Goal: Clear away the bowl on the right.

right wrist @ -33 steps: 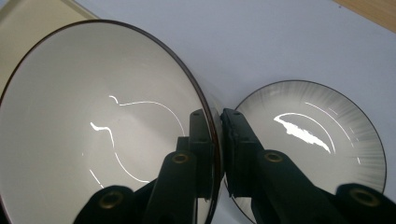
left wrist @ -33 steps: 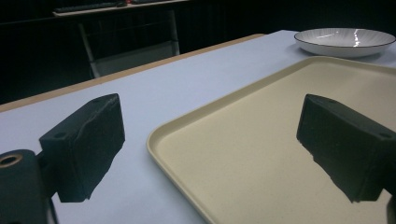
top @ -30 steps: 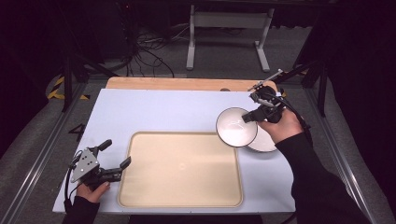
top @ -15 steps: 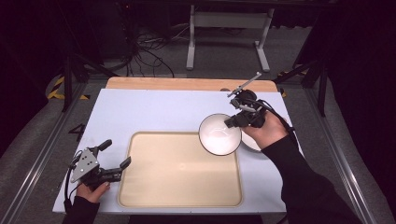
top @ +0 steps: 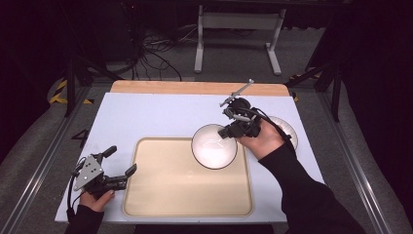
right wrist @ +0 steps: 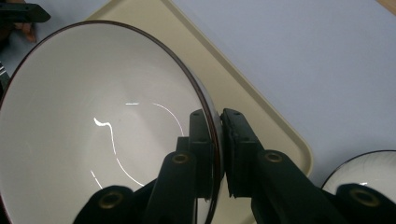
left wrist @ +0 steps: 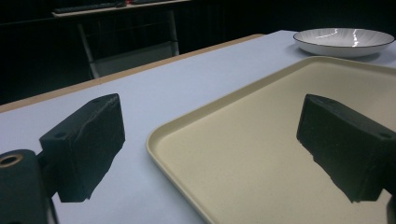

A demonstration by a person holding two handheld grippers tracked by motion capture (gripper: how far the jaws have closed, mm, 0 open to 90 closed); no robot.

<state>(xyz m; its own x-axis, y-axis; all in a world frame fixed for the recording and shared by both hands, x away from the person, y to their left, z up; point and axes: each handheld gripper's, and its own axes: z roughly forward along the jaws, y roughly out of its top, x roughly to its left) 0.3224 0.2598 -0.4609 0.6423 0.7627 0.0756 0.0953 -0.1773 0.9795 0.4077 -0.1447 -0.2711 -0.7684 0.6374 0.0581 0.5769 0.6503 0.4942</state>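
Note:
A white bowl with a dark rim [top: 213,147] hangs over the far right corner of the beige tray [top: 165,195]. My right gripper [top: 228,131] is shut on its rim at the bowl's right side. In the right gripper view both pads pinch the rim [right wrist: 218,140], the bowl [right wrist: 93,140] tilts toward the camera, and the tray [right wrist: 261,116] lies below. My left gripper [top: 120,160] rests at the tray's near left corner, open with nothing between its fingers. In the left gripper view its own jaws [left wrist: 215,140] straddle the tray's edge [left wrist: 187,135].
A second white dish [top: 288,127] sits on the pale table [top: 146,117] right of the tray, seen as a shallow dish [left wrist: 343,41] and at the corner [right wrist: 369,172]. A wooden strip [top: 195,87] runs along the table's far edge. A metal stand [top: 238,29] stands behind it.
My right gripper has carried the bowl leftward, from above the second dish to over the tray's far right corner. The left gripper has stayed in place.

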